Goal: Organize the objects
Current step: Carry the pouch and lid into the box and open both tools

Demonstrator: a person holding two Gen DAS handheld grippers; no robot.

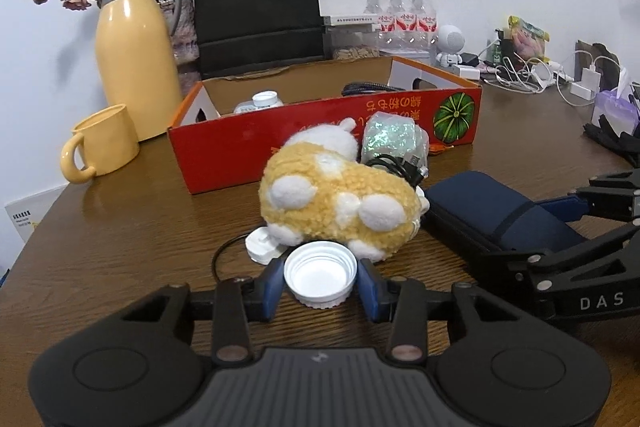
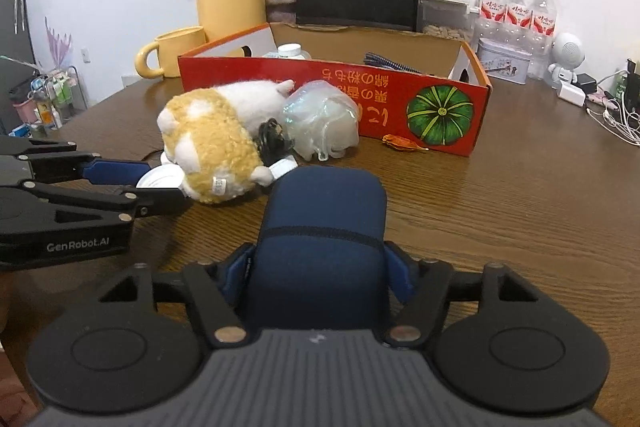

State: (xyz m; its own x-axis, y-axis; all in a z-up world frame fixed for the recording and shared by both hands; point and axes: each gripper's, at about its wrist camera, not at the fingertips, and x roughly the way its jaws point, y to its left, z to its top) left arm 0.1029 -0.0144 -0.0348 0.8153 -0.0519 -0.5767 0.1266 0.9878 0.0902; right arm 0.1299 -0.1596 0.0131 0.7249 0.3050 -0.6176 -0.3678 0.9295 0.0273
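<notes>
Two claws gripping, most clutter still unboxed
Left claw (image 1: 320, 285) pinches white cap (image 1: 320, 277) at lower centre; right claw (image 2: 318, 275) clamps navy case (image 2: 320, 223); plush toy (image 1: 340, 195) and bag await red box (image 1: 320, 131) on worktop (image 1: 120, 227).

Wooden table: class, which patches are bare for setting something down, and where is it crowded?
Bare: table right of the navy case, and before the yellow mug. Crowded: around the plush toy by the red box.

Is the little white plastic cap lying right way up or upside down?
Upside down. The white plastic cap sits on the brown wooden table with its hollow inside facing up, ribbed rim on top, between the left gripper fingers.
</notes>
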